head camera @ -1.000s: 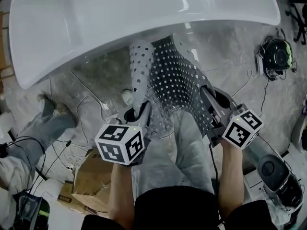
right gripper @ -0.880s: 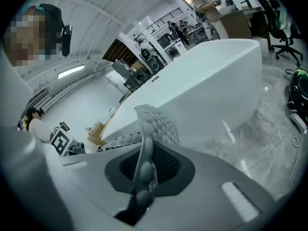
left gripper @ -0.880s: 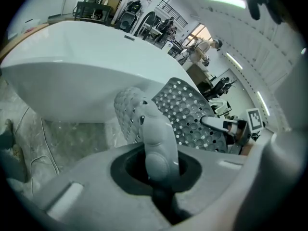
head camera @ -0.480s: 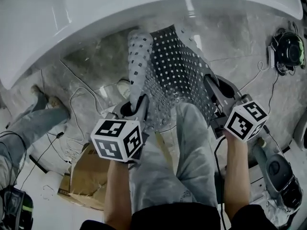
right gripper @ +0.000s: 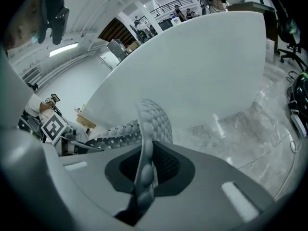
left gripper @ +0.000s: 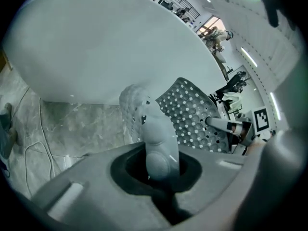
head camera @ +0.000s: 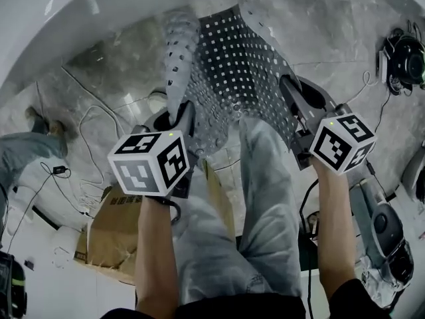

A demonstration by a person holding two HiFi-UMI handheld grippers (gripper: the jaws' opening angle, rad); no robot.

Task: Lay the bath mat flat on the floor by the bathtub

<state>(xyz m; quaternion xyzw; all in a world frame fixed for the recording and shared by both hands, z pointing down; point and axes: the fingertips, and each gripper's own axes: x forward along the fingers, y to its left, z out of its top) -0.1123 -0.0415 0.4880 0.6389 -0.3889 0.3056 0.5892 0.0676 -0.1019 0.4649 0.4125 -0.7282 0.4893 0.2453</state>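
- Head view: a grey rubber bath mat, punched all over with small square holes, hangs between the two claws, clear of the grey marbled floor and in front of the white bathtub.
- The left gripper holds the mat's near left corner. In the left gripper view its jaws stand narrow, closed on the studded edge that runs up out of them.
- The right gripper holds the near right corner. In the right gripper view its jaws are pinched on a thin, bumpy edge seen end-on.
- The mat starts at both claws and stretches away from the person, so its long axis points at the tub wall, with the far end near the tub's foot.
- The left edge is curled over into a pale roll, and the far right corner folds inward. The middle sags as a dark sheet above the person's pale denim leg.
- Against a second ago, both grips look the same. The left gripper's marker cube sits further left, so the claws are a little wider apart.
- The tub has slid towards the top of the head view, showing less of its rim.
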